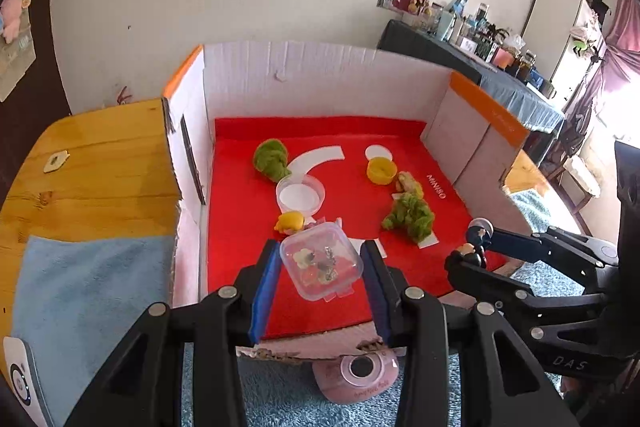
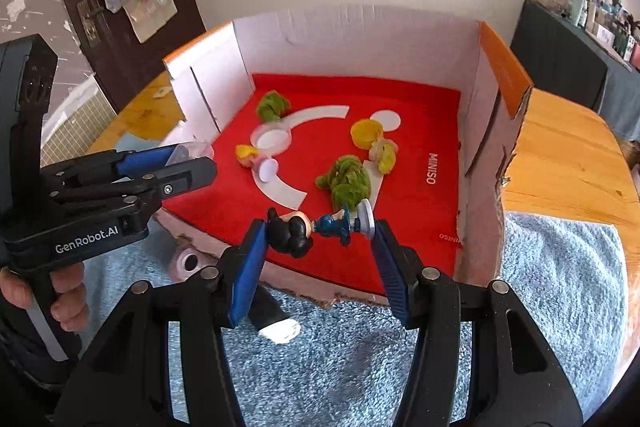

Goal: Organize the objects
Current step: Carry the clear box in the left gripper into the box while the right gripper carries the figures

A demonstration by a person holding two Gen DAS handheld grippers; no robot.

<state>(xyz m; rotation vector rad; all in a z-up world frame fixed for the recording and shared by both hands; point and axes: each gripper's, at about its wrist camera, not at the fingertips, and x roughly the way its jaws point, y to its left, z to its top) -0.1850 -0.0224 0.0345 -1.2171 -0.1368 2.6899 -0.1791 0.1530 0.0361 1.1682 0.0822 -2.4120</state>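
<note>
Gripping a clear lidded container, the left hand-held gripper is hovering over the red mat while the right hand-held gripper is clamping a figurine lying crosswise, base rightward

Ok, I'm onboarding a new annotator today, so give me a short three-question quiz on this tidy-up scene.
1. True or false: the left hand-held gripper is shut on a clear lidded box.
2. The right hand-held gripper holds: A) a yellow cup, B) a small figurine, C) a green plush.
3. Fill in: the red mat lies inside a white ____ box.

Key: 1 true; 2 B, gripped lying sideways, head at one pad and round base at the other; 3 cardboard.
</note>
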